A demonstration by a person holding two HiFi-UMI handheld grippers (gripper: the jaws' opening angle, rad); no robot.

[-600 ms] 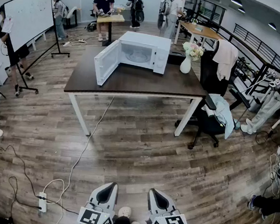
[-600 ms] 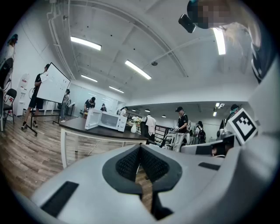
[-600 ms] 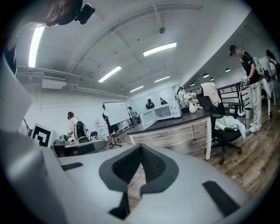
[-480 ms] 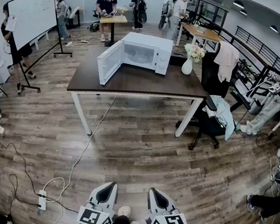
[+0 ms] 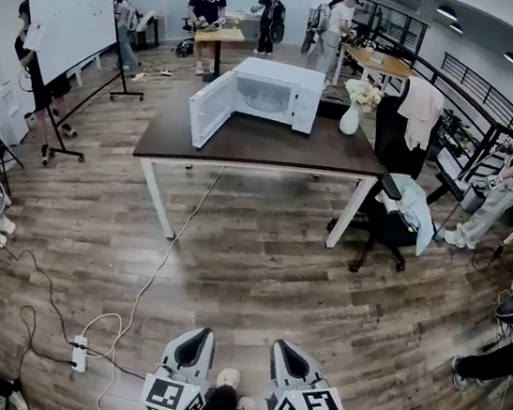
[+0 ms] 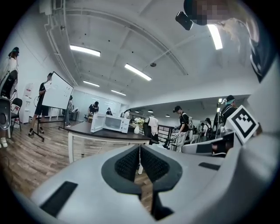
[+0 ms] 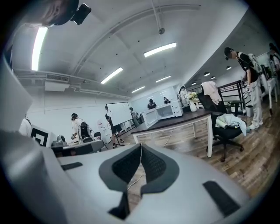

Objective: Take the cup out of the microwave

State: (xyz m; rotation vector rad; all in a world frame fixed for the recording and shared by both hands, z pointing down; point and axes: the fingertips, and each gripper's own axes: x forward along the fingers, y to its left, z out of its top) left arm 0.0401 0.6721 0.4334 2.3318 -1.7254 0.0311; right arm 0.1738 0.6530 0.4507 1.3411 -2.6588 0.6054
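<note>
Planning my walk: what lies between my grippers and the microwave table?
Head view: wood floor, crossed by one white cable running up to the table.

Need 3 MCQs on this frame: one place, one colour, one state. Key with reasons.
1. Where does the flower vase stand?
A) on the floor
B) on the table, right of the microwave
C) inside the microwave

2. What colour is the microwave?
A) white
B) black
C) red

3. How is the microwave door?
A) shut
B) swung open
C) taken off

Key: 1 B, the vase sits on the table; 2 A, its body is white; 3 B, the door hangs out leftward, cavity exposed.
</note>
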